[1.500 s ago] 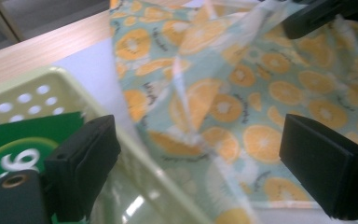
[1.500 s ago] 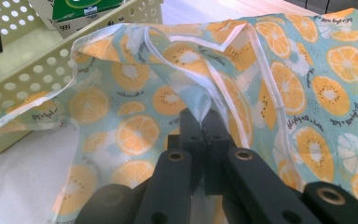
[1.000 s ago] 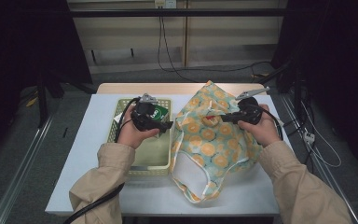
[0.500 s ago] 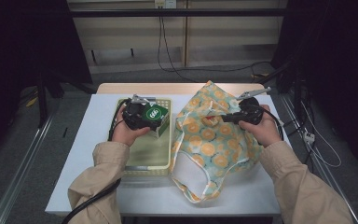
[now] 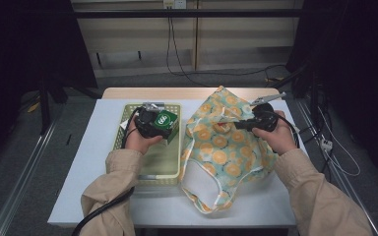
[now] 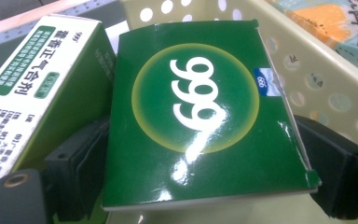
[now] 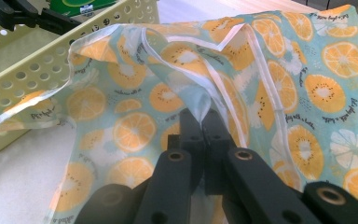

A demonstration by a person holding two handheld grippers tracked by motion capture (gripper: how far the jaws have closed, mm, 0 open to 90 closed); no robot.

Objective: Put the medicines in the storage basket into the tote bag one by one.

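Left claw (image 6: pixel 186 186) grips the green 999 medicine box (image 6: pixel 200 112) across its width, jaws just closing, over the perforated yellow basket (image 5: pixel 128 110); right claw (image 7: pixel 200 119) pinches the orange-print fabric bag (image 7: pixel 177 60) tight on the worktop (image 5: pixel 88 162)

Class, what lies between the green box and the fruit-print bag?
The basket's perforated wall stands between the green box and the bag, as the high view shows.

The green box (image 6: pixel 200 116) is glossy cardboard that throws back the light, and the white box (image 6: pixel 32 84) beside it looks matt. The basket (image 5: pixel 153 162) is smooth perforated plastic; the orange-print bag (image 7: pixel 279 74) is thin soft cloth.
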